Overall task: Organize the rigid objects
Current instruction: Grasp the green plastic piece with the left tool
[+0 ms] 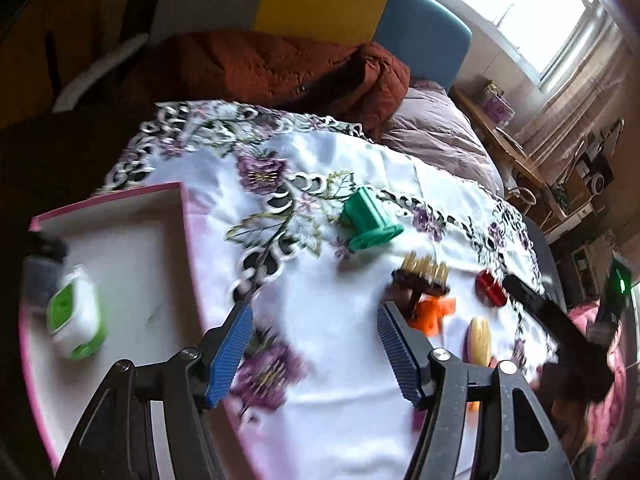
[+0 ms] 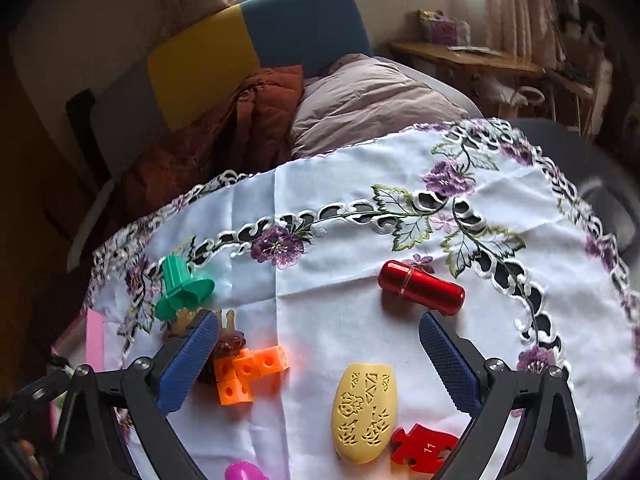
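An embroidered cloth covers the worktop. Both the left claw and right claw are held open, empty. Toys are scattered; a green-white case lies in the pink tray.

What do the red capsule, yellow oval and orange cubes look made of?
Red capsule: probably metal, glossy anodised-looking finish; sharp highlights and a thin seam ring. Yellow oval: matte, likely plastic or silicone; recessed cut patterns, no glare. Orange cubes: moulded plastic, semi-gloss; crisp edges and round sockets in the faces.
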Demonstrator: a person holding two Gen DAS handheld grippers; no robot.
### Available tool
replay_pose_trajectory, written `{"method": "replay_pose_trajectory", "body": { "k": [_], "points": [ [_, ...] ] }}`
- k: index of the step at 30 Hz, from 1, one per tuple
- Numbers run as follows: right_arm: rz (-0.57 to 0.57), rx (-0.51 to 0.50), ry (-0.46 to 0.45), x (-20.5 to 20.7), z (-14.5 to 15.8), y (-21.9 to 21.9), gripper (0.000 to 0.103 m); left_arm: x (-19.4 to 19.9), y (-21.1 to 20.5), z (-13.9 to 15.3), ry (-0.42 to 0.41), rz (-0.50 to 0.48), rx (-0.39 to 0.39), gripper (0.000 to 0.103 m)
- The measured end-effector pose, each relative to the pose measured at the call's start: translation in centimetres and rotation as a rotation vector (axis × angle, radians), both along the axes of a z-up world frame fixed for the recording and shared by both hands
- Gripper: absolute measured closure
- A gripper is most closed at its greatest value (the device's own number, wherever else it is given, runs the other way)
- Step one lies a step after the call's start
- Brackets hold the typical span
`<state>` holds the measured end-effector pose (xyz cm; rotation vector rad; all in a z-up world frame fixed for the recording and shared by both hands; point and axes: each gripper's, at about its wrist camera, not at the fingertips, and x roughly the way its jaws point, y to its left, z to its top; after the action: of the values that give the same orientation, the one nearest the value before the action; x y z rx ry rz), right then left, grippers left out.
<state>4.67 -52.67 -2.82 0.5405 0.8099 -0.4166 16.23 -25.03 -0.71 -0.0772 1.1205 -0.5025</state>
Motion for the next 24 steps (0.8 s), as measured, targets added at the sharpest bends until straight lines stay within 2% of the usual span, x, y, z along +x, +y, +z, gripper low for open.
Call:
{"method": "replay_pose_trajectory", "body": {
  "k": [5,9,14,18,24],
  "points": [
    [-0.024,0.073,-0.017,-0.2,-0.3,-1.0,0.001,3.2,-2.6,-1.4,0.060,-0.001,-0.018,0.043],
    [-0.021,0.087,-0.022,-0.1,-0.4,-1.2,0.001,5.6,-5.0,-2.4,0.107,-0.015,-0.024,0.043],
    [-0.015,0.101,-0.033,-0.1,-0.3,-1.4,0.001,8.1,-8.0,-3.2,0.121,-0.016,-0.009,0.044],
    [-0.021,0.123,-0.048,-0.3,-0.3,-1.6,0.001,9.6,-10.2,-4.5,0.132,-0.010,0.029,0.054],
    [-0.015,0.148,-0.056,-0.1,-0.4,-1.8,0.001,10.9,-12.7,-6.0,0.135,-0.033,0.068,0.055]
  ]
}}
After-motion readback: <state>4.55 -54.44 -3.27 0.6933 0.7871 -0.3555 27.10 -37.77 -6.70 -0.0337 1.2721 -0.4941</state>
